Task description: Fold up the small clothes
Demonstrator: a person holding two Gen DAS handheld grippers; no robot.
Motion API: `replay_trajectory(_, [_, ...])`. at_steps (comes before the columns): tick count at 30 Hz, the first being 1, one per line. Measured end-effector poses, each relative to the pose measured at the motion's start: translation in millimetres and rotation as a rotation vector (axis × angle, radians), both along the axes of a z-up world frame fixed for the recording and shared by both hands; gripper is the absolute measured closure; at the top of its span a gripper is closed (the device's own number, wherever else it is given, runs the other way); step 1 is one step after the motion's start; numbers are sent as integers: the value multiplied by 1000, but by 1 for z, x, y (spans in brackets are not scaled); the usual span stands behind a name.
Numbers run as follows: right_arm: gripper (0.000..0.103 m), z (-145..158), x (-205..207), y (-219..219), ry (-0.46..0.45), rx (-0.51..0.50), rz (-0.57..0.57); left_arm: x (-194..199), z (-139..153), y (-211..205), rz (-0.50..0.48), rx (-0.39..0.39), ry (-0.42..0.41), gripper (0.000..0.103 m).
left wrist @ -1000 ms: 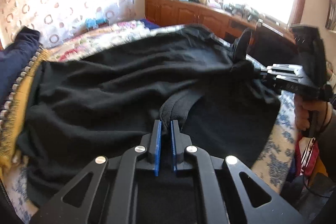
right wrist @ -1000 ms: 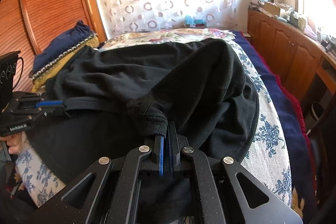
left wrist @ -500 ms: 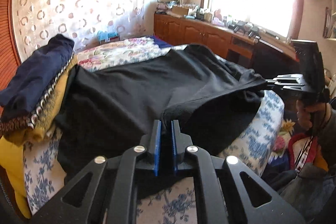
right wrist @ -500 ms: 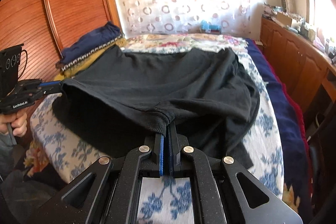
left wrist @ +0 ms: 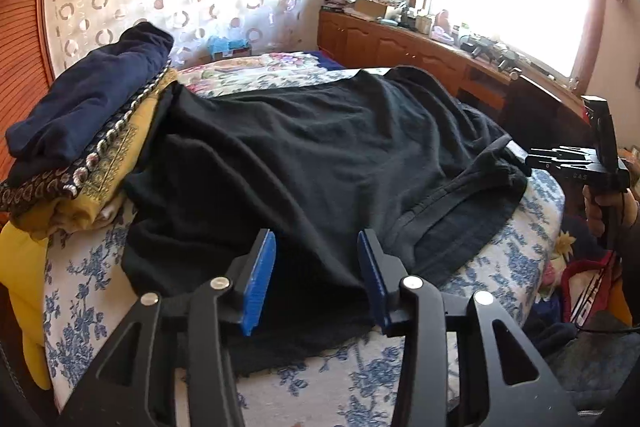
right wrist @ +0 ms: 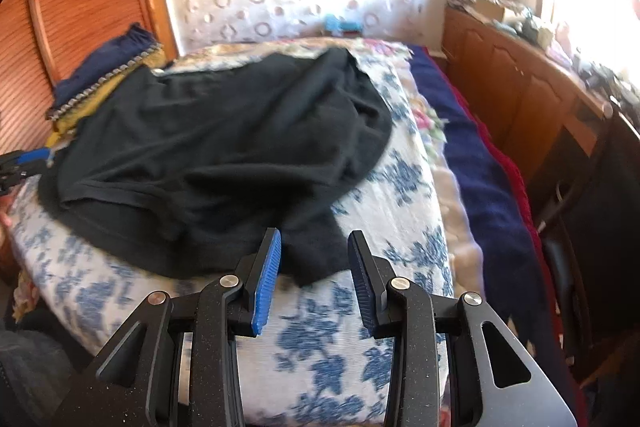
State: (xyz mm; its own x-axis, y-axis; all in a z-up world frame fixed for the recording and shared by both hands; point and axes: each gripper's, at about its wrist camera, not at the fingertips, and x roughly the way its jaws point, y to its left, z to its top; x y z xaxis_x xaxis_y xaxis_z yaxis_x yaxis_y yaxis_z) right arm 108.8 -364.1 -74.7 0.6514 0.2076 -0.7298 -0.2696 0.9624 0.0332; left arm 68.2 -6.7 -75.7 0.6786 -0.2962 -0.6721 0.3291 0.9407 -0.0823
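Observation:
A black garment point(left wrist: 312, 163) lies spread flat over the blue-flowered bed cover point(left wrist: 516, 259); it also shows in the right wrist view point(right wrist: 224, 155). My left gripper point(left wrist: 316, 267) is open, its jaws just above the garment's near hem, holding nothing. My right gripper point(right wrist: 314, 267) is open over the garment's near corner at the bed edge, empty. In the left wrist view the right gripper point(left wrist: 560, 163) sits at the far right beside the garment's waistband.
A stack of folded clothes, navy on top of yellow point(left wrist: 84, 131), sits at the bed's left side against the wooden headboard point(right wrist: 80, 7). A wooden cabinet point(right wrist: 520, 83) with clutter runs along the window wall. A navy blanket point(right wrist: 480, 187) lies along the bed's right edge.
Both grippers pulled the black garment toward the bed's near edge, laid it flat, then opened and let it go. Both now sit back from the cloth.

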Motion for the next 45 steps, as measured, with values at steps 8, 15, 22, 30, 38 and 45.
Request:
replay_trajectory(8, [99, -14, 2, -14, 33, 47, -6, 5, -8, 14, 42, 7, 16, 58])
replay_trajectory(15, [102, 7, -26, -40, -11, 41, -63, 5, -10, 24, 69, -9, 15, 58])
replay_trajectory(22, [102, 11, -47, -66, 1, 1, -172, 5, -9, 35, 109, -25, 4, 57])
replay_trajectory(30, [53, 24, -20, -44, -82, 60, -134, 11, -5, 54, 190, -22, -10, 57])
replay_trajectory(38, [52, 15, 29, -10, -57, 105, -88, 34, -16, 72, 266, -27, 34, 57])
replay_trajectory(45, [52, 0, 56, -1, -13, 88, -84, 56, -22, 75, 246, -98, 61, 58])
